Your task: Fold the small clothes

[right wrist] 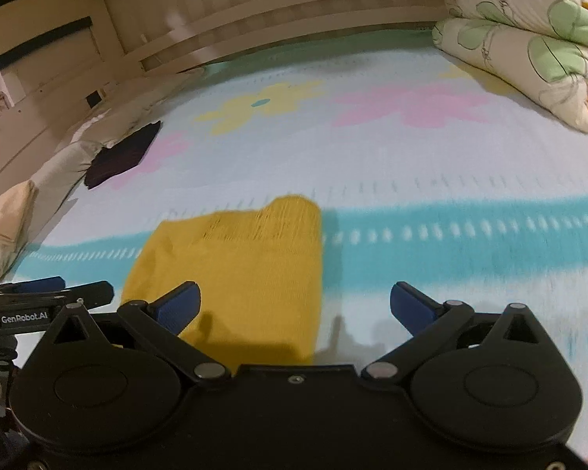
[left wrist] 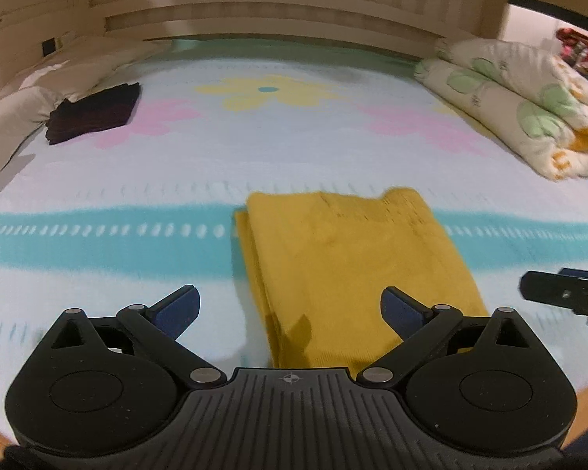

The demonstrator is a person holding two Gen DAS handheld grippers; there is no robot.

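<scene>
A yellow garment (left wrist: 352, 266), folded into a long rectangle, lies flat on the bed sheet (left wrist: 137, 180); it also shows in the right wrist view (right wrist: 239, 270). My left gripper (left wrist: 290, 309) is open and empty, held just above the garment's near end. My right gripper (right wrist: 294, 307) is open and empty, over the garment's near right edge. The right gripper's tip shows at the right of the left wrist view (left wrist: 560, 290). The left gripper shows at the left of the right wrist view (right wrist: 47, 293).
A folded dark garment (left wrist: 94, 111) lies at the far left of the bed, also in the right wrist view (right wrist: 123, 154). A rolled floral quilt (left wrist: 529, 102) sits at the far right. White pillows (left wrist: 23, 109) line the left edge. A wooden headboard (left wrist: 274, 15) stands behind.
</scene>
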